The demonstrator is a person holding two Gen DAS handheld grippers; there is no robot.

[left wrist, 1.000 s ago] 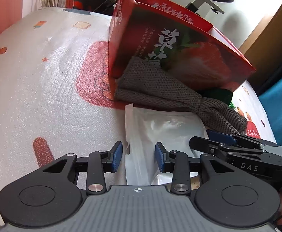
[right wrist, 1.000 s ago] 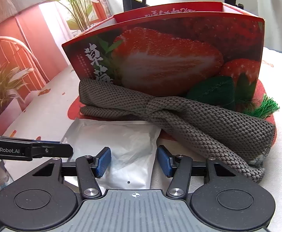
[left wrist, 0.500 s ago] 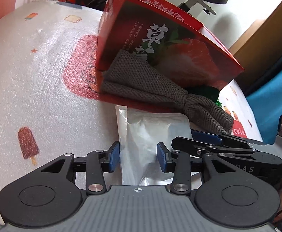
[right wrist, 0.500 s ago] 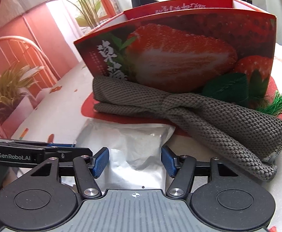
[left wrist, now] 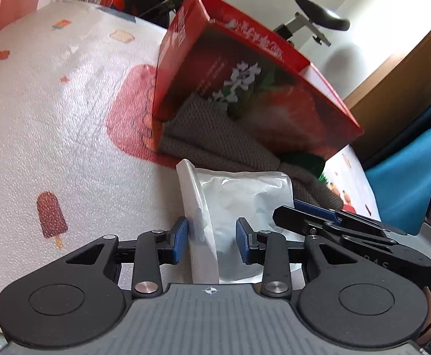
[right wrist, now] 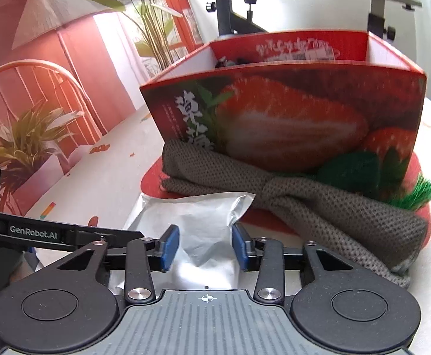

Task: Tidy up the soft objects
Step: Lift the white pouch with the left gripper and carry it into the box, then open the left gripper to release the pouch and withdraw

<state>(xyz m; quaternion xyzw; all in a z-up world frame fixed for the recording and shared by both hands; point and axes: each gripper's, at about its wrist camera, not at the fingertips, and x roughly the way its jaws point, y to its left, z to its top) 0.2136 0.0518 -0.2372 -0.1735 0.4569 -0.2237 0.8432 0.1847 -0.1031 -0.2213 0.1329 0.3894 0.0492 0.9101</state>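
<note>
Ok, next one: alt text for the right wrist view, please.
The right tongs, jaws just closing, pinch a white plastic pouch lying on a patterned cloth. Behind it a grey knitted fabric rests against an open red strawberry box; the left tongs enter from the left.

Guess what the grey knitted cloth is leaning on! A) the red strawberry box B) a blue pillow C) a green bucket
A: the grey knitted cloth lies on the bed with its upper edge against the front wall of the red strawberry box.
</note>
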